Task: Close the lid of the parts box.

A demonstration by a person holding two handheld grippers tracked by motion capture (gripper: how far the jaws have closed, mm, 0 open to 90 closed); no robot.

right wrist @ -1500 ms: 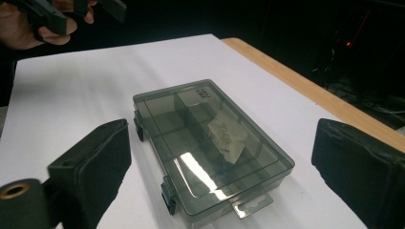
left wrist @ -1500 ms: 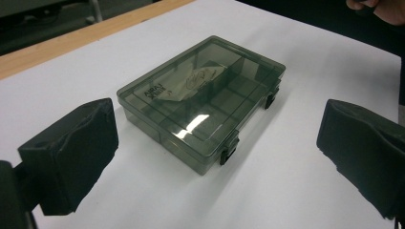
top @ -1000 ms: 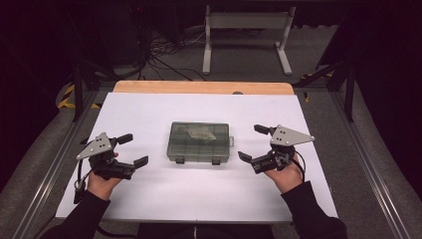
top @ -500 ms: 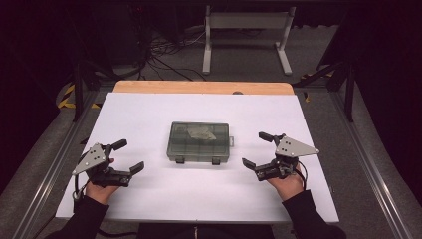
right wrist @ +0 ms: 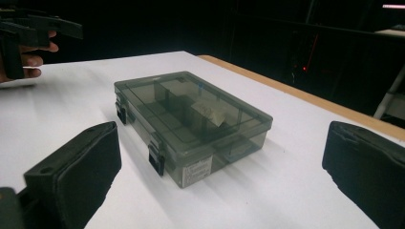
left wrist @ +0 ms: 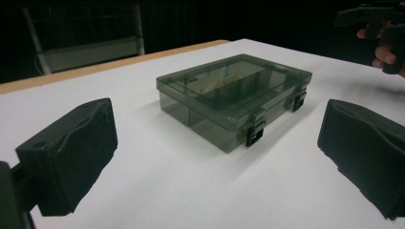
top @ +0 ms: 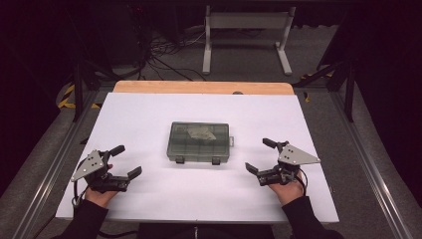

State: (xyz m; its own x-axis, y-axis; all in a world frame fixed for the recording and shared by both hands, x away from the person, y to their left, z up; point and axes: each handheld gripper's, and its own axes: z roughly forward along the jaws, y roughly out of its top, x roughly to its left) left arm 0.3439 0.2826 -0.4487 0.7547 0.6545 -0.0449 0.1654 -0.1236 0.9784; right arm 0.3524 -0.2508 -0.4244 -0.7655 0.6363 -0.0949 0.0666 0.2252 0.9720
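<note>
Dark surroundings are framing a table covered with a white sheet, with a strip of bare wood showing along its far edge. Beyond the table, a grey metal stand and a tangle of cables are lying on the floor.

Sitting near the middle of the white surface is a smoky, see-through plastic box, flat on its base with its lid closed. Two dark latches are facing the person's side of the table. Through the lid, inner dividers are showing, and a pale scrap of something is lying in a compartment toward the far side; what it is cannot be made out.

A person's hands are coming in from the near edge, each holding a gripper. The left gripper is hovering near the table's left edge, well apart from the box, with its jaws spread wide and nothing between them. The right gripper is doing the same on the other side, also well apart from the box, jaws wide and holding nothing.

In the left gripper view, the box is appearing between and beyond the two black jaws, with the other hand visible at the upper right. In the right gripper view, the box is likewise lying between and beyond the jaws, a small white label showing on its near corner.
</note>
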